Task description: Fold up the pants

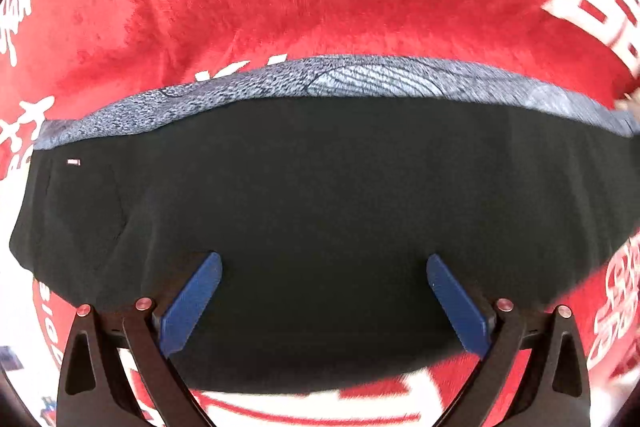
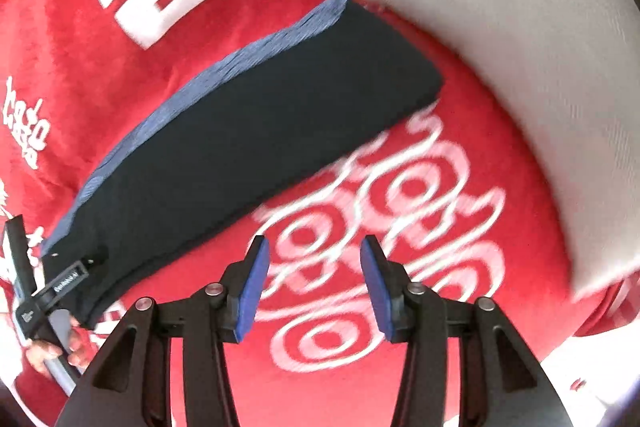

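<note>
The left gripper [image 1: 324, 269] hangs over the pants [image 1: 320, 219] and points down at them. Its jaws are wide apart, and the 2 blue pads [image 1: 192, 303] hold nothing. Whether the pad tips touch the dark cloth cannot be told.

The right gripper [image 2: 315, 254] has its jaws about half open. Nothing is between them. Under them there is only the red blanket [image 2: 460, 367], with its white swirls. These jaws are near the pants but do not touch them.

The pants are dark, almost black, and lie folded into a long flat strip on the red blanket. In the left wrist view they fill the middle of the frame from left to right, and a gray-blue edge [image 1: 280, 79] shows along the top. In the right wrist view the pants [image 2: 248, 131] run from the lower left up to the upper middle.

A white cloth [image 2: 520, 47] lies in the upper right of the right wrist view, with its corner just beside the far end of the pants.

At the lower left of that view, a hand [image 2: 52, 347] grips the handle of the other gripper.
</note>
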A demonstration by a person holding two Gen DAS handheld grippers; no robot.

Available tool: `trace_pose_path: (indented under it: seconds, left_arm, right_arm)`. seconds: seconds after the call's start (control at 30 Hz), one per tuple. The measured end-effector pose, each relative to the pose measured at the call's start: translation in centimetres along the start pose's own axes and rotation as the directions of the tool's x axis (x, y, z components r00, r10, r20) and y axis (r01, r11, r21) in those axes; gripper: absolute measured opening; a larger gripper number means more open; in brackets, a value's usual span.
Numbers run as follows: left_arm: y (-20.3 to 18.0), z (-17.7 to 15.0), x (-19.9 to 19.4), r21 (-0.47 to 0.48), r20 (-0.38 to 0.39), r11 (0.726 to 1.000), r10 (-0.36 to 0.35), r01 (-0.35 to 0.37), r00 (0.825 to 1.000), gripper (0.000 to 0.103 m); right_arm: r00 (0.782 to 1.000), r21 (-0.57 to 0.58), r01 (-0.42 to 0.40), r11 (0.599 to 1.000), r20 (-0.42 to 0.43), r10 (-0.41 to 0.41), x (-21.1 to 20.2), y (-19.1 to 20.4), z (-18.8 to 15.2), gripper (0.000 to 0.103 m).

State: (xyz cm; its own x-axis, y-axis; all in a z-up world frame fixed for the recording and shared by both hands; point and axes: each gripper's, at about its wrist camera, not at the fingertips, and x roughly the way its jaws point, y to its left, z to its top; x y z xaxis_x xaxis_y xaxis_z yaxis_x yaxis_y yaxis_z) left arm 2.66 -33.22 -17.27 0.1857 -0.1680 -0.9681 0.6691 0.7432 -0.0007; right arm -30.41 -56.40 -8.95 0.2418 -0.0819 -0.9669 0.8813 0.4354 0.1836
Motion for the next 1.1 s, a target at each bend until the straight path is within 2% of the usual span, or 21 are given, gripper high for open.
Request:
trace_pose_path:
  seconds: [0.13,0.27,0.43,0.6,0.7,0.87,1.1]
  left_arm:
    - [3.1,-1.0,-1.6,0.028,0.024,0.999,-0.031,0.03,0.999,0.103]
    - [8.0,-1.9,-2.7,-0.001,0.041,1.0,-0.022,0.023,0.999,0.103]
    - [13.2,-2.7,-2.9,-0.046,0.045,0.999,0.019,-0.016,0.999,0.103]
    - [17.8,-4.2,-2.6,-0.137,0.035,0.99,0.051,-0.046,0.998,0.103]
    - [19.4,-5.0,-1.4,-0.173,0.02,0.984,0.055,-0.051,0.998,0.103]
    - [20.2,-5.8,0.3,-0.183,0.005,0.982,0.051,-0.049,0.999,0.103]
    - [20.9,-5.8,0.5,-0.201,0.016,0.978,0.05,-0.046,0.999,0.103]
  right_arm:
    - [0.997,0.03,-0.072,0.997,-0.022,0.072,0.6,4.0,-3.2,0.051]
    - [0.986,0.013,-0.155,0.988,-0.055,0.156,1.8,8.2,-5.7,0.051]
    - [0.955,0.023,-0.283,0.959,-0.089,0.284,3.0,12.4,-7.9,0.052]
    - [0.897,0.054,-0.414,0.909,-0.146,0.417,4.9,16.0,-9.7,0.052]
    - [0.871,0.051,-0.452,0.891,-0.191,0.453,6.2,18.3,-10.7,0.052]
    - [0.827,0.071,-0.509,0.858,-0.236,0.51,7.8,20.7,-11.7,0.052]
    - [0.798,0.063,-0.557,0.828,-0.234,0.555,9.1,23.2,-11.2,0.052]
